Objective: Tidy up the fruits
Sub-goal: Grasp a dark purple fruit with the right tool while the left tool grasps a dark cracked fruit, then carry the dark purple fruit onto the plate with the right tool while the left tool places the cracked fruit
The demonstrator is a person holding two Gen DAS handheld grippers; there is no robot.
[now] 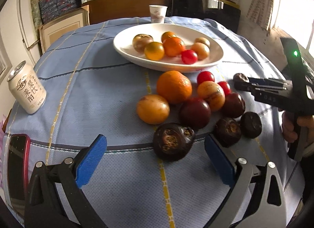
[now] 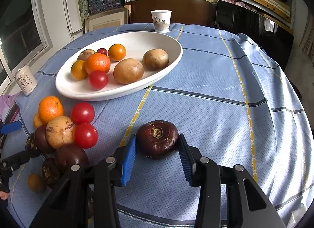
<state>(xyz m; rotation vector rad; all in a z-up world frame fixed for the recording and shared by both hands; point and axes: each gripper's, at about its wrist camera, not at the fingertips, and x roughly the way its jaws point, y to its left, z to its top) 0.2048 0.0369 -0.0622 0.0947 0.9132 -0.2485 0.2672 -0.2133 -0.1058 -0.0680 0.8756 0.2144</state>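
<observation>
My left gripper (image 1: 155, 141) is open, its blue pads wide apart on either side of a dark water chestnut (image 1: 173, 141) on the cloth, touching neither side. Beyond it lies a cluster of fruit: an orange (image 1: 173, 86), yellow and purple round fruits, cherry tomatoes (image 1: 205, 77) and more dark chestnuts. My right gripper (image 2: 157, 137) is shut on another dark water chestnut (image 2: 157, 139), resting on or just above the cloth, apart from the cluster. In the left wrist view it shows at the right (image 1: 241, 83). A white oval bowl (image 1: 127, 51) (image 2: 64, 88) holds several fruits.
A drink can (image 1: 27, 88) stands at the left, with a red-cased phone (image 1: 17, 161) near the front left edge. A paper cup (image 1: 158, 13) stands behind the bowl. The round table is covered by a blue checked cloth (image 2: 215, 90). A hand (image 1: 290, 128) grips the right tool.
</observation>
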